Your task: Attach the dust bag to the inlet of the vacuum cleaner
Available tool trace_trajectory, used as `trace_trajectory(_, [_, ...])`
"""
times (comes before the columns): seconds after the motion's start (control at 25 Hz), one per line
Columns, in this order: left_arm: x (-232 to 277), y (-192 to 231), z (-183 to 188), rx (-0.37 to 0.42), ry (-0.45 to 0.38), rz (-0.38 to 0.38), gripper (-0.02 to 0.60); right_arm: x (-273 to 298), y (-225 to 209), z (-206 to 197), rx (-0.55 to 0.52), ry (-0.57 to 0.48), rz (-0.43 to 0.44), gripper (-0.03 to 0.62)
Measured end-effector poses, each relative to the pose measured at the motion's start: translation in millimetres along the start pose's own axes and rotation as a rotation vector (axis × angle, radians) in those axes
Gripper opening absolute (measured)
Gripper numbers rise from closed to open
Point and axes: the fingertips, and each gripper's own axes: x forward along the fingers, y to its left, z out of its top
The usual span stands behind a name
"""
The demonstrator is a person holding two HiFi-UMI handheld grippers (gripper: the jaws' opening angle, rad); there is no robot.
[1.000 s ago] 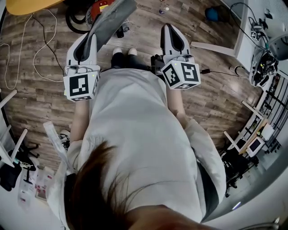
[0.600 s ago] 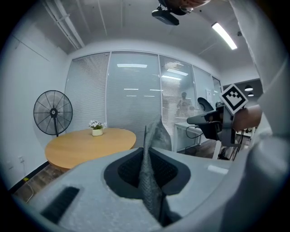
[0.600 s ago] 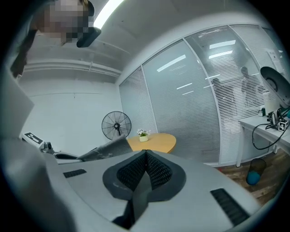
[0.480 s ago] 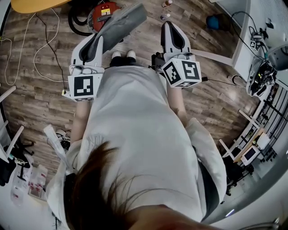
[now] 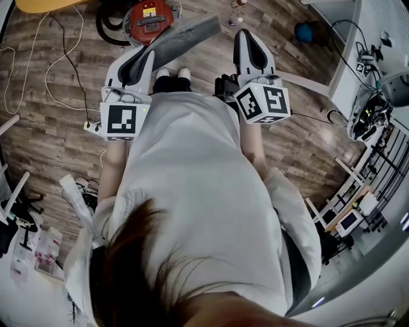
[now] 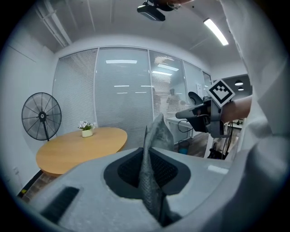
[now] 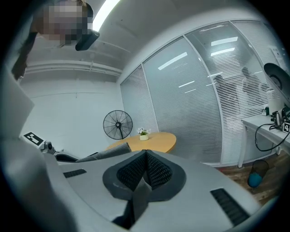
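Grey cloth is the dust bag (image 5: 184,37), and the left gripper (image 5: 148,56) has its jaws clamped on one end of it. The rest of the bag sticks out in front, up in the air. It is not on the floor (image 5: 51,134) and not on the vacuum (image 5: 148,18). The vacuum is red and sits on the wood floor just past the person's shoes (image 5: 165,73), with a black hose (image 5: 105,29) curled beside it. I think the bag is held out like this so its free end can reach the inlet first. I cannot see the inlet from here.

The right gripper (image 5: 248,37) has its jaws pressed together. It does not hold the bag. It is beside the left one, but apart from it. My guess is that it waits to help push the bag on. The bag is not attached yet, so most of the job is left. The bag is floppy, so it may bend when it meets the vacuum.
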Motion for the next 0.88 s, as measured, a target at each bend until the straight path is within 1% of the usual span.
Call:
trace_trajectory(0.12, [2.0,-6.4,-6.2,0.023,0.030,-0.024,0.041,-2.1,5.0,-4.1,-0.045,0.019,0.039,0.004])
trace_trajectory(0.28, [6.5,-15.4,-19.1,0.056,0.078,-0.082,0.041,-0.3,21.3,-15.3,-0.151,0.076,0.132,0.008])
trace_trajectory(0.36, [9.4,-22.2,-28.3,0.071,0.110,-0.125,0.041,-0.4,32.5,-23.0,-0.214,0.107,0.199,0.060])
trace_trajectory(0.44, [10.9,-31.7,-40.2,0.097,0.149,-0.174,0.041,-1.8,46.7,-32.6,-0.297,0.147,0.280,0.072])
trace_trajectory(0.52, [10.4,-43.5,-54.2,0.149,0.190,-0.230,0.041,-4.6,61.7,-48.3,-0.376,0.206,0.365,0.084])
trace_trajectory(0.56, [10.0,-49.1,-60.4,0.183,0.208,-0.258,0.041,-5.8,68.7,-58.9,-0.408,0.244,0.410,0.107])
trace_trajectory(0.64, [9.1,-59.6,-72.5,0.249,0.243,-0.310,0.041,-7.3,82.0,-80.5,-0.434,0.317,0.491,0.152])
trace_trajectory(0.68, [8.7,-65.0,-78.7,0.273,0.261,-0.336,0.041,-8.4,87.7,-91.2,-0.446,0.351,0.528,0.164])
trace_trajectory(0.8, [9.5,-79.5,-96.4,0.314,0.306,-0.400,0.041,-14.7,97.9,-122.2,-0.544,0.459,0.633,0.166])
trace_trajectory(0.88, [11.0,-84.2,-106.0,0.312,0.321,-0.422,0.041,-17.3,101.2,-139.7,-0.598,0.518,0.687,0.166])
